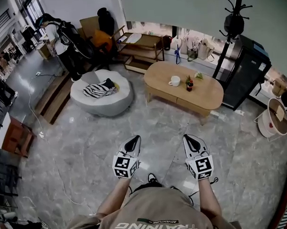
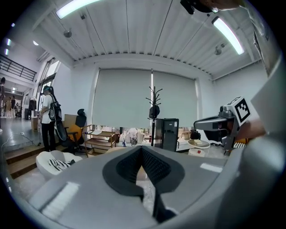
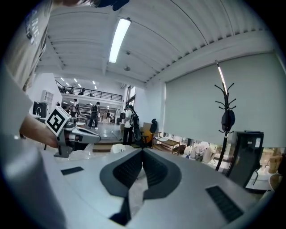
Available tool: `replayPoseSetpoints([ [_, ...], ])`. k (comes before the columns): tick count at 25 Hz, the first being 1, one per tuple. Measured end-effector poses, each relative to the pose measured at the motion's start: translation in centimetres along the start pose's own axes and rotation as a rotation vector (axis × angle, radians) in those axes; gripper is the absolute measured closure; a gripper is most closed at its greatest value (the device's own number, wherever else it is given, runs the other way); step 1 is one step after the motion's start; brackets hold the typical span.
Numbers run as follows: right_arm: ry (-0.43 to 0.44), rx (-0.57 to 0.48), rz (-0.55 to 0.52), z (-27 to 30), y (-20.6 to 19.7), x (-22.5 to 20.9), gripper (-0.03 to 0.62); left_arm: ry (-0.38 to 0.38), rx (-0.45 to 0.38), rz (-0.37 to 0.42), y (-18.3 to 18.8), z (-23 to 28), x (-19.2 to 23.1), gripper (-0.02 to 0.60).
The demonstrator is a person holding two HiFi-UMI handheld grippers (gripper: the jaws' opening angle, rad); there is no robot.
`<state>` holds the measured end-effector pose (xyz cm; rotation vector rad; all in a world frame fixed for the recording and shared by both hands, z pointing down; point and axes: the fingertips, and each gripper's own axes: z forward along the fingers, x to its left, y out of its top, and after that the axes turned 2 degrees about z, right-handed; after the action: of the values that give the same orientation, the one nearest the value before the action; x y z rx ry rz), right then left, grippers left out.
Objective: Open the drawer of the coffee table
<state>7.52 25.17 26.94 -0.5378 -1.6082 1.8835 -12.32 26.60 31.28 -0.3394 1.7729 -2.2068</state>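
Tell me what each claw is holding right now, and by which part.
Nothing is held. The left claw and the right claw are both shut and empty, well short of the coffee table.

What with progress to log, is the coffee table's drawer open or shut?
Shut: the drawer front sits flush with the coffee table's side, nothing pulled out.

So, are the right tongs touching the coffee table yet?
Apart. The head view shows the right tongs held over the floor, with a wide stretch of it lying between them and the coffee table.
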Motion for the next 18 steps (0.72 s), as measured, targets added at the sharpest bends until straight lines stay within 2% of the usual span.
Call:
replayPoseSetpoints([
  [6,-0.033,0.004,-0.007,3.2,1.1,0.1,0.589,-0.029,0.01,0.001,-0.4,1.3,3.2,0.575],
  [11,-0.06,0.011,0.006,4.6,1.1,-0.2,0.589,-0.075,0.022,0.006,-0.9,2.2,3.5,0.575],
  [18,-0.026,0.013,0.013,6.5,1.2,-0.9,0.589,-0.082,0.047,-0.018,-1.0,3.6,3.8,0.575],
])
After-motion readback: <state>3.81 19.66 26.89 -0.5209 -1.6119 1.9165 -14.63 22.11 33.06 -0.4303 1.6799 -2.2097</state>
